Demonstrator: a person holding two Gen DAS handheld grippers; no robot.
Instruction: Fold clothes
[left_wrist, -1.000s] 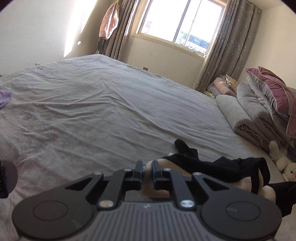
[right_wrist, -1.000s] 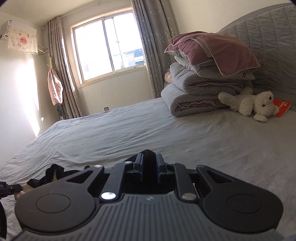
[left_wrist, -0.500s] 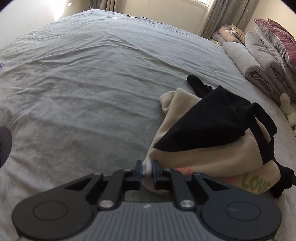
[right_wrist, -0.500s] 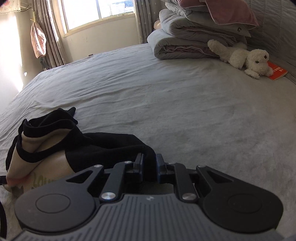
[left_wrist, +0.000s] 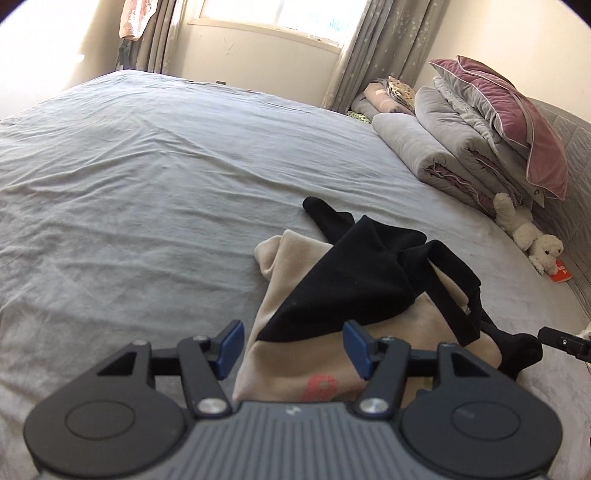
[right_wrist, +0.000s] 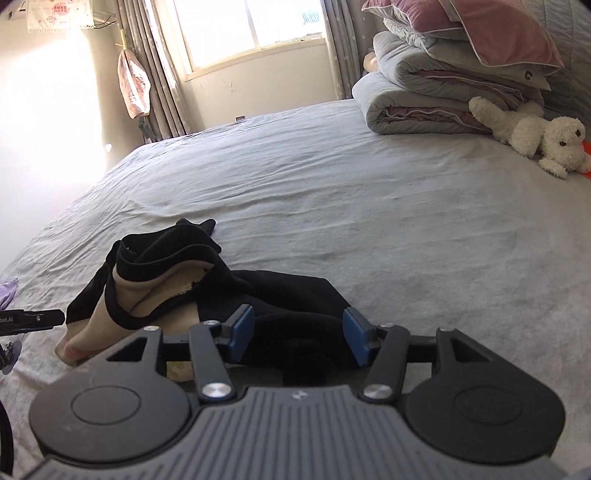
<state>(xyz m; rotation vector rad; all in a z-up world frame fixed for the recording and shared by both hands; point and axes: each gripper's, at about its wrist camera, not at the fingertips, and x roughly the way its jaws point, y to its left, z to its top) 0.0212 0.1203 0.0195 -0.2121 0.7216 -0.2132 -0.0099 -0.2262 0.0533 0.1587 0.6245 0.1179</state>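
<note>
A beige and black garment (left_wrist: 343, 295) lies crumpled on the grey bed (left_wrist: 147, 184), with pink print near its lower edge. My left gripper (left_wrist: 293, 349) is over the beige edge; its jaws are opening, the blue pads stand apart and the cloth lies loose between them. In the right wrist view the same garment (right_wrist: 166, 273) sits at the left, its black part running under my right gripper (right_wrist: 297, 339). Those jaws are opening too, pads clear of the black cloth between them. The other gripper's tip (right_wrist: 33, 319) shows at the left edge.
Folded quilts and a pink pillow (left_wrist: 498, 140) are stacked at the headboard, with a white plush dog (right_wrist: 543, 138) and an orange booklet beside them. A window and curtains (right_wrist: 251, 33) lie beyond the bed. A purple cloth (right_wrist: 7, 295) lies at the left edge.
Both grippers went from shut on the garment to open, letting it go. The garment now lies slack on the bed. Both views tilted down, then back up a little.
</note>
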